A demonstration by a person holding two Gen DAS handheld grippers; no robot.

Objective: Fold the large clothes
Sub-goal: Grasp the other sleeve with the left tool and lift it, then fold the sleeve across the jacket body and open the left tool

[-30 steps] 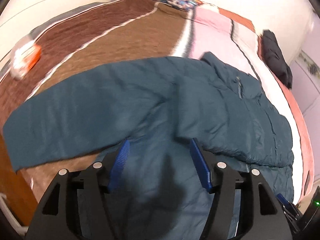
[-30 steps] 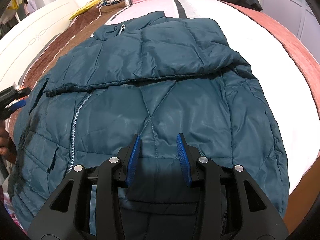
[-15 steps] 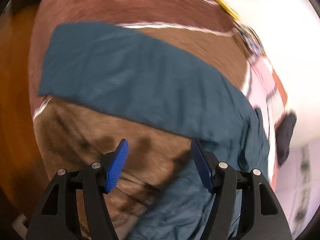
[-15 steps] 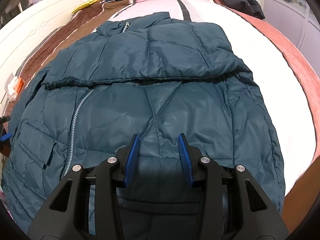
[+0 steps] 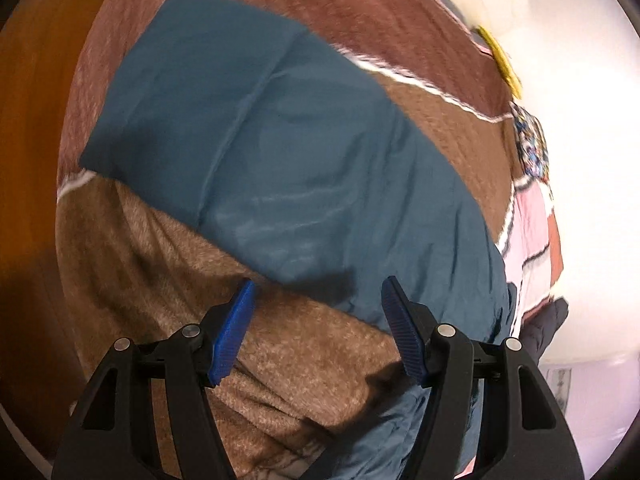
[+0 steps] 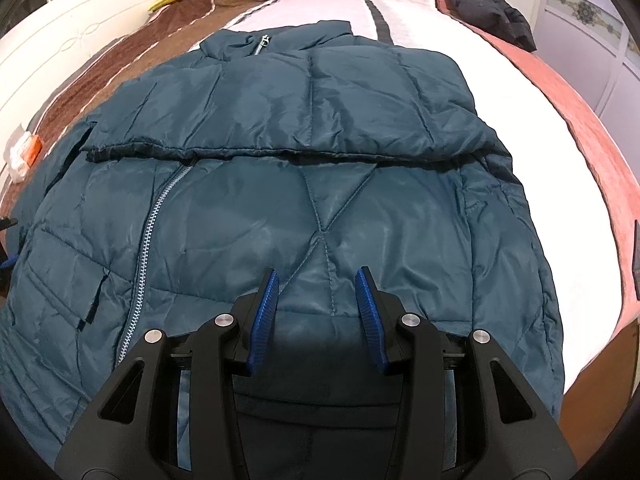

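Note:
A teal puffer jacket (image 6: 320,200) lies flat on the bed, front up, zipper (image 6: 148,248) at left. One sleeve is folded across its chest (image 6: 312,108). The other sleeve (image 5: 280,152) stretches out flat over the brown blanket in the left wrist view. My left gripper (image 5: 316,300) is open and empty, hovering above the blanket beside that sleeve's lower edge. My right gripper (image 6: 318,288) is open and empty just above the jacket's lower body.
The bed has a brown blanket (image 5: 200,280) and a pink and white striped cover (image 6: 340,0). A black garment (image 6: 484,4) lies at the far right corner. A white and orange packet (image 6: 24,152) lies at the left edge. Wooden floor (image 5: 28,120) lies beyond the bed.
My left gripper has swung left from over the jacket body to the outstretched sleeve and come closer to it. My right gripper has hardly moved.

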